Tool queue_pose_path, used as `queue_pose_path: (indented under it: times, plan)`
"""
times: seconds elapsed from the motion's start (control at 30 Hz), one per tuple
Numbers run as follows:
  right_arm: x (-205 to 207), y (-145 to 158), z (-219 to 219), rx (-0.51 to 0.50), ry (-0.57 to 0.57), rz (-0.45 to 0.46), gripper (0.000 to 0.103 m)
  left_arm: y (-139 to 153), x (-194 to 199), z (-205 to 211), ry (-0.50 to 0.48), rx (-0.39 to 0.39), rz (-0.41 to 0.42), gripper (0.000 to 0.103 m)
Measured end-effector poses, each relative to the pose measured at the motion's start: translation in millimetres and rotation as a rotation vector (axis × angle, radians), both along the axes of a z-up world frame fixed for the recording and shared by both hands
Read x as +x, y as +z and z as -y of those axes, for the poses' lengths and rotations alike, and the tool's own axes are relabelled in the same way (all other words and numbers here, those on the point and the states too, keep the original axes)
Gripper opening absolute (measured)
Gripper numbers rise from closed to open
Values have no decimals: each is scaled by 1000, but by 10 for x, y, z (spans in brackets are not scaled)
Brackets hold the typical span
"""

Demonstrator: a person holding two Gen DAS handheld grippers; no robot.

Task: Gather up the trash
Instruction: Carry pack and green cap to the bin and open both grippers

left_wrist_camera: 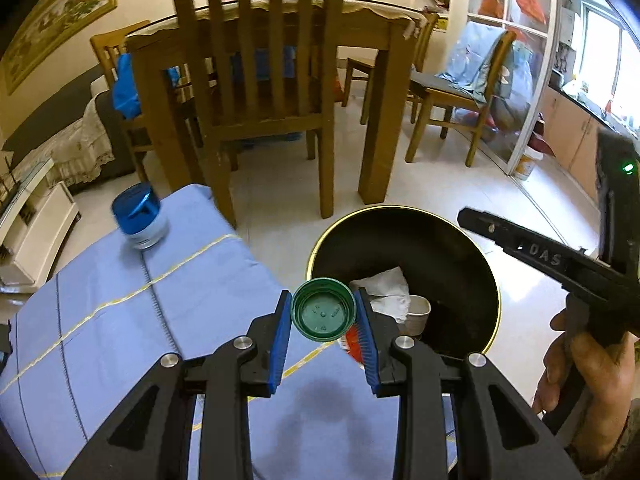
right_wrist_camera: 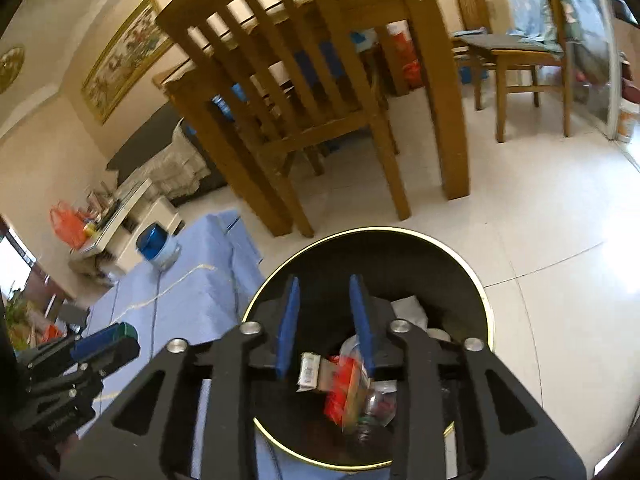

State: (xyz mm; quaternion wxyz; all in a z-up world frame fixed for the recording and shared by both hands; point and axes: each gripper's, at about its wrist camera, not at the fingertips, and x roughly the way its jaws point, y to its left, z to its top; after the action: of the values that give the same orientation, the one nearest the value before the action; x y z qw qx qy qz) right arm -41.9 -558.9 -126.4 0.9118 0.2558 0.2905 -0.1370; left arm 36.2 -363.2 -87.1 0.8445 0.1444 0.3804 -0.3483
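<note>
The left gripper (left_wrist_camera: 323, 314) squeezes a green cap (left_wrist_camera: 323, 309) by its round rim, near the black bin (left_wrist_camera: 490, 276). The cap looks light, hard and a bit slippery. The right gripper (right_wrist_camera: 325, 318) hangs open and empty over the bin.

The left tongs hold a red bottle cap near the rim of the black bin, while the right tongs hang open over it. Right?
Not quite: the bottle cap is green, as the left wrist view shows. The left tongs do hold it near the black bin, and the right tongs hang open over it.
</note>
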Motion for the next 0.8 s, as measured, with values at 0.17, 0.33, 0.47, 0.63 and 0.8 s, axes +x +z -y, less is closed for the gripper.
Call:
queue_pose_path:
  times: [0.17,0.33,0.47,0.63,0.8]
  plan:
    - [-155,102,-3,-35,-44,71,56,-72,-25,171,-26,7,-17,29]
    - [-313,186,44,-60,-116,126,67,-130,-82,360,-59,23,-23,29]
    - [-406,174,132,-42,-164,139,71,-127,-130,477,-85,25,-16,30]
    - [-433,175,156,-53,-196,136,74,-125,-146,597,-115,24,-23,30]
    - [-483,184,184,-60,-240,141,79,-131,-166,687,-137,25,-26,32]
